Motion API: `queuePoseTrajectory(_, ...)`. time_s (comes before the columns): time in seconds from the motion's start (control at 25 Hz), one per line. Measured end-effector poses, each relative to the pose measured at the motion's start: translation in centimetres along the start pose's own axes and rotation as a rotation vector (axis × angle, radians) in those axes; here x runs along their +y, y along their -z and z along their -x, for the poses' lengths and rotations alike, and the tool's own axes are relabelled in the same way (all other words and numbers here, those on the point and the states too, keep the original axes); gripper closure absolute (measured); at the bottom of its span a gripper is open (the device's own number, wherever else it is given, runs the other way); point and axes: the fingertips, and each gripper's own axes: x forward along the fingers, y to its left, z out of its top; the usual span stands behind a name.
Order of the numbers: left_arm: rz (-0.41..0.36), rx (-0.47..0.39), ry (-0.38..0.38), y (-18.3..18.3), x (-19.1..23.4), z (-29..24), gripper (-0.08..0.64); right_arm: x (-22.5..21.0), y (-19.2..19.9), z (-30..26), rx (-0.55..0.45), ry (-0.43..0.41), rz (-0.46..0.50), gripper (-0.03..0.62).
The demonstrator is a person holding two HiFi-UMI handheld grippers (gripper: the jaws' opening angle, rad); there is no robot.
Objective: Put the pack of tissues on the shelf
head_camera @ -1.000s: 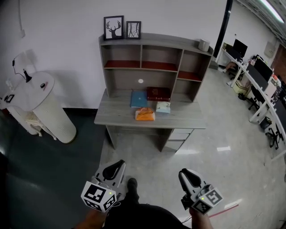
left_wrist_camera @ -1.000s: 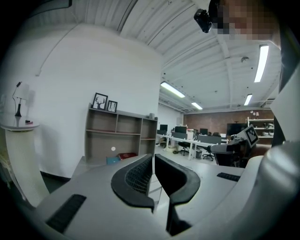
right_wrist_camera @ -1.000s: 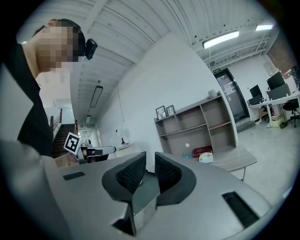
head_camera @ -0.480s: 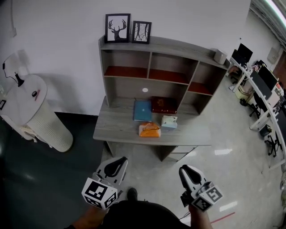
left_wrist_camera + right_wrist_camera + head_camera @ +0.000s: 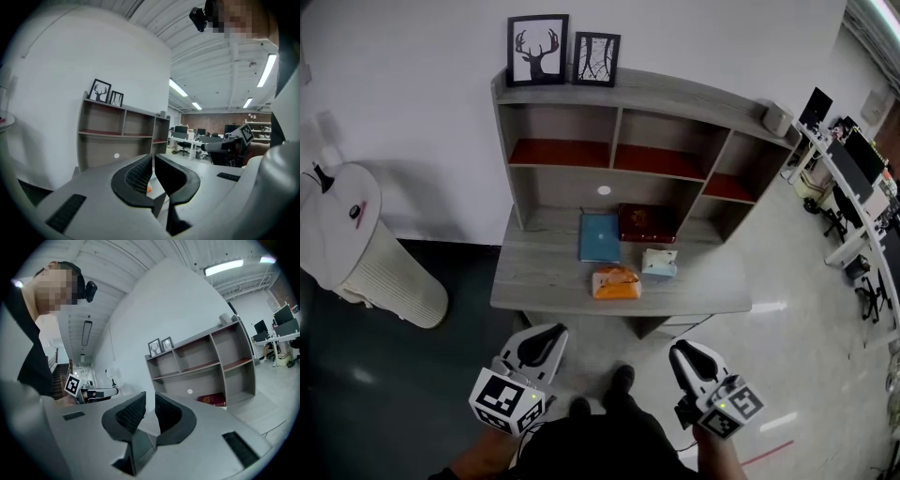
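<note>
Tissue pack (image 5: 616, 282) lies lengthwise, seemingly parallel to desk (image 5: 544, 277) edge.

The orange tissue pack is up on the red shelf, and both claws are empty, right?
No. The head view shows the orange tissue pack lying on the desk, below the red shelf. The left claw and right claw are empty.

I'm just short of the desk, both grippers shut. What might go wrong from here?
1. The orange pack and a pale tissue box lie close together, so grabbing the wrong one is easy.
2. The left gripper and right gripper are shut and empty. Unopened fingers would likely shove the pack toward the blue book.
3. The shelf is split into bays, so the pack may clip a divider.
</note>
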Motion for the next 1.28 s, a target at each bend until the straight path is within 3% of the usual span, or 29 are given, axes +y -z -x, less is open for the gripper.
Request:
queuePoseTrajectory(0.12, 0.003, 0.011, -0.009, 0.2, 1.1, -2.1, 0.531, -1.3, -0.4, -2.1, -0.001, -0.022, -0.047, 0.571)
queuePoseTrajectory(0.24, 0.0, 0.008, -0.017, -0.1, 2.2, -4.5, 0.531, -3.5, -1.1, -4.1, -0.032, -0.059, -0.029, 0.571)
queuePoseTrajectory(0.52, 0.001, 0.014, -0.066, -1.6, 5.3, -12.4, 0.531, -11.7, -2.4, -9.1, 0.019, -0.101, 0.003, 0.571)
queuePoseTrajectory(0.68, -0.043, 0.032, -0.085, -3.3, 6.1, -16.7, 0.531, -15.5, -3.9, -12.0, 0.023, -0.156, -0.005, 0.571)
queuePoseTrajectory(0.76, -0.022, 0.029, -0.1, -3.8, 6.7, -18.5, 0.529, -16.9, -4.4, -13.2, 0.033, -0.189, -0.012, 0.571)
queuePoseTrajectory(1.04, 0.006, 0.03, -0.105, -4.5, 8.6, -22.3, 0.525, -20.3, -5.7, -16.6, 0.057, -0.22, -0.017, 0.571)
queuePoseTrajectory(1.28, 0.011, 0.091, -0.062, -2.5, 11.0, -23.7, 0.458, -21.0, -6.2, -19.6, 0.068, -0.198, -0.034, 0.571)
